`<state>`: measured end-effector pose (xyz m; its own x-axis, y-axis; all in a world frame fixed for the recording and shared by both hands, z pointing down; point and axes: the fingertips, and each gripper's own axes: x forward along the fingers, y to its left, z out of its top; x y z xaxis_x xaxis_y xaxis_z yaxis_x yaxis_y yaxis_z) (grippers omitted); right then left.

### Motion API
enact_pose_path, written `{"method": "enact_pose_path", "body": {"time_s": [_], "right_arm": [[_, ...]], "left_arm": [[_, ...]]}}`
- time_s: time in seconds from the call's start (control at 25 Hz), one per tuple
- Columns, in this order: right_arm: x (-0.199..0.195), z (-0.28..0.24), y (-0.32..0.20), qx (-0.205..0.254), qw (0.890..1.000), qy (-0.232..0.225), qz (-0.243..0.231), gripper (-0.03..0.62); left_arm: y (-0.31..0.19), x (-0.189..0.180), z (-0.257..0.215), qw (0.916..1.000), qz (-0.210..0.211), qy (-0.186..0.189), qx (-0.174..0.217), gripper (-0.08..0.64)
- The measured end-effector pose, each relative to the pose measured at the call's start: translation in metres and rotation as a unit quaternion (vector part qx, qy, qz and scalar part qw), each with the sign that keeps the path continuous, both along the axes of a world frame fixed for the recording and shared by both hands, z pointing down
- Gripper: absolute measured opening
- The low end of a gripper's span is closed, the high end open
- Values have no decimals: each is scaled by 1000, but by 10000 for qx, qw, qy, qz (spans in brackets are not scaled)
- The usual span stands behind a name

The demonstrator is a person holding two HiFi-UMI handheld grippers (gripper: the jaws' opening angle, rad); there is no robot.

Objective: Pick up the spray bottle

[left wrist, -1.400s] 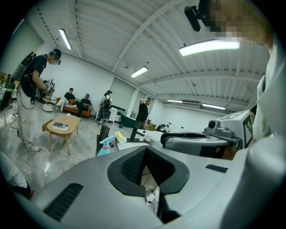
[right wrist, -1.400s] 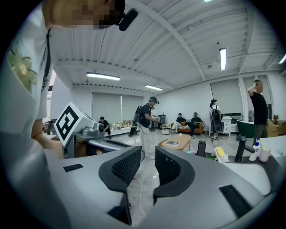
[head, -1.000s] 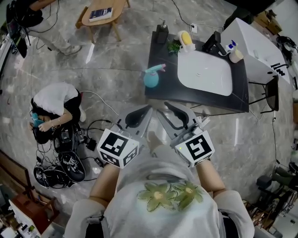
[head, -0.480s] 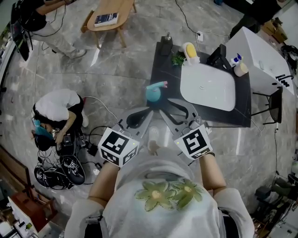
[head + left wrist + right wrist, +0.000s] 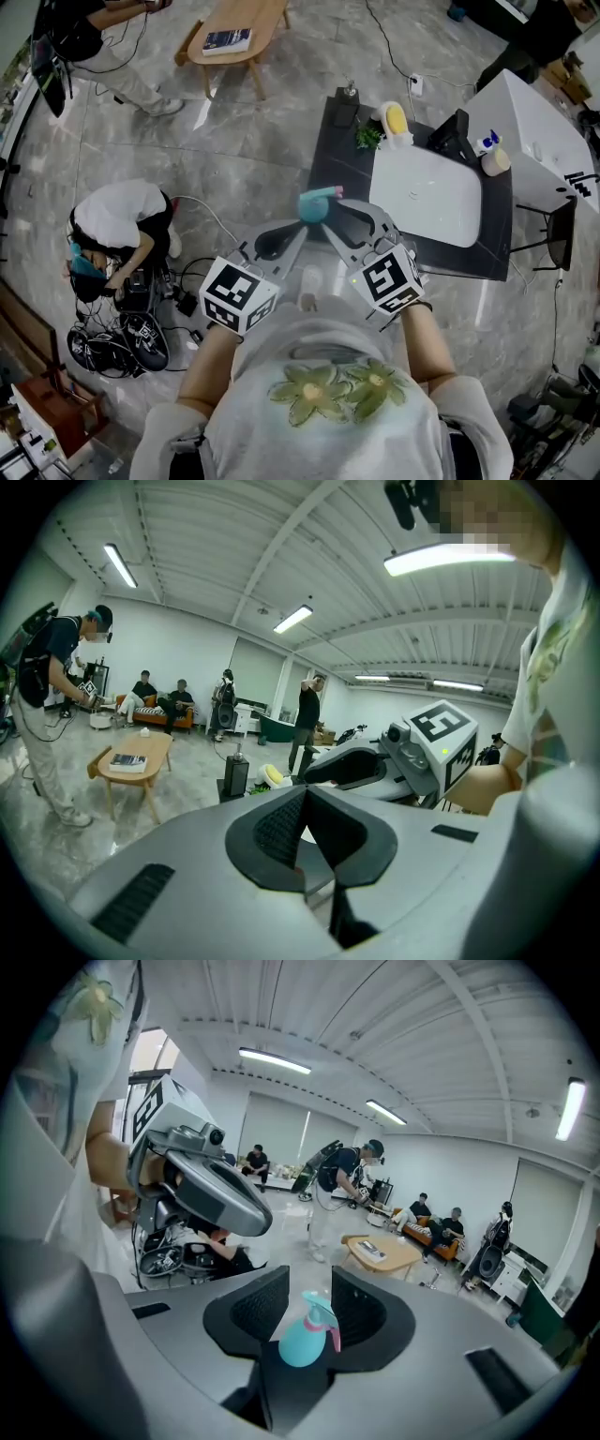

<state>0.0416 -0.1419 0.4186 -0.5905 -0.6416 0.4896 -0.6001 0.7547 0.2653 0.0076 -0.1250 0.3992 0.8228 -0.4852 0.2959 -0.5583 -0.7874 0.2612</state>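
Fingers [image 5: 262, 1305] of my right gripper [image 5: 309, 1281] stood apart and empty, having drawn nearer the teal spray bottle [image 5: 300, 1342] at the dark counter's [image 5: 330, 155] edge, now framed between them, seemingly almost graspable, while my left gripper [image 5: 304, 797] stayed closed, holding nothing.

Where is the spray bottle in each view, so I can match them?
Head view: spray bottle at the dark counter's near left corner, just ahead of the right gripper.
Left gripper view: not in it.
Right gripper view: low centre, seen between the open fingers.
Shared landmark: the wooden table with a book, in all three views.
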Motion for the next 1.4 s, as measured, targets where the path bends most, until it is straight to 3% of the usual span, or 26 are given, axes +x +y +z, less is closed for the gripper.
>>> {"method": "enact_pose_path", "body": {"time_s": [0.68, 1.4], "right_arm": [[8, 36, -39, -264, 9979, 412, -424, 120], [11, 75, -55, -653, 9908, 677, -977, 120]], "left_arm": [[-31, 4, 9, 9998, -173, 28, -92, 9], [-57, 0, 18, 9979, -642, 22, -99, 9]]}}
